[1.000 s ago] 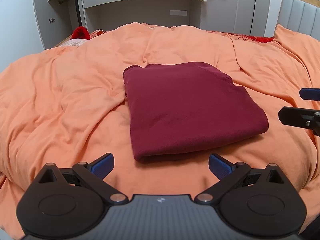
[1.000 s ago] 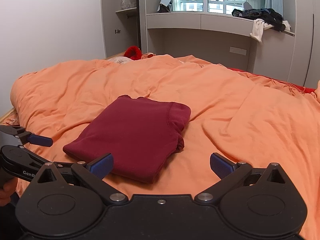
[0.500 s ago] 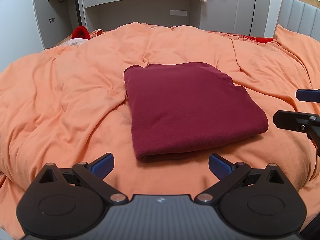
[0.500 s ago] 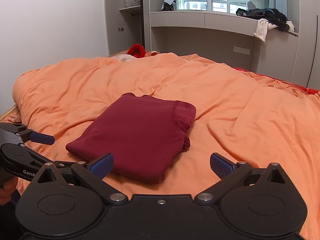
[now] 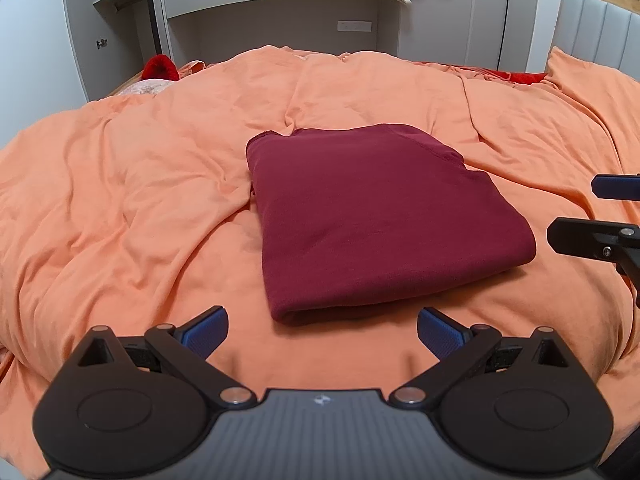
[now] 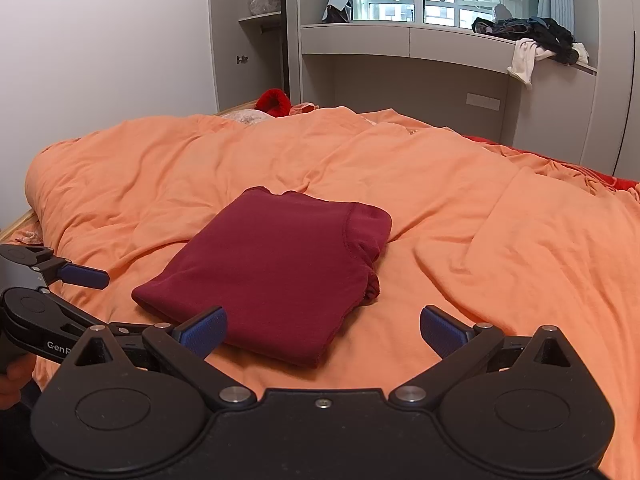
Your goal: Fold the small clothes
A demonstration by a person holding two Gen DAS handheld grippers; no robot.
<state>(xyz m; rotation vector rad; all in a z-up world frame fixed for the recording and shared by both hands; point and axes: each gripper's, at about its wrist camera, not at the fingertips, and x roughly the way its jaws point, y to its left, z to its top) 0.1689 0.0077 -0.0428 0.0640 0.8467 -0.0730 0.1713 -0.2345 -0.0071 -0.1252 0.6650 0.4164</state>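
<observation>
A dark red garment (image 5: 376, 216) lies folded into a flat rectangle on the orange duvet (image 5: 120, 200); the right wrist view shows the garment (image 6: 272, 272) from its other side, sleeve seam to the right. My left gripper (image 5: 322, 332) hovers open just short of the near folded edge, nothing between its blue pads. My right gripper (image 6: 323, 330) is open too, beside the garment's corner, holding nothing. Each gripper appears in the other's view: the right gripper (image 5: 592, 210) at the far right, the left gripper (image 6: 68, 292) at the far left.
The duvet is rumpled, with ridges around the garment. A red item (image 6: 274, 102) lies at the bed's far end. Grey shelving (image 6: 256, 40) and a ledge with piled clothes (image 6: 528, 36) stand behind. A padded headboard (image 5: 600, 28) is at the right. A hand (image 6: 14, 376) grips the left tool.
The right gripper has drifted slightly closer to the garment and turned a little. The left gripper and the garment have stayed in place.
</observation>
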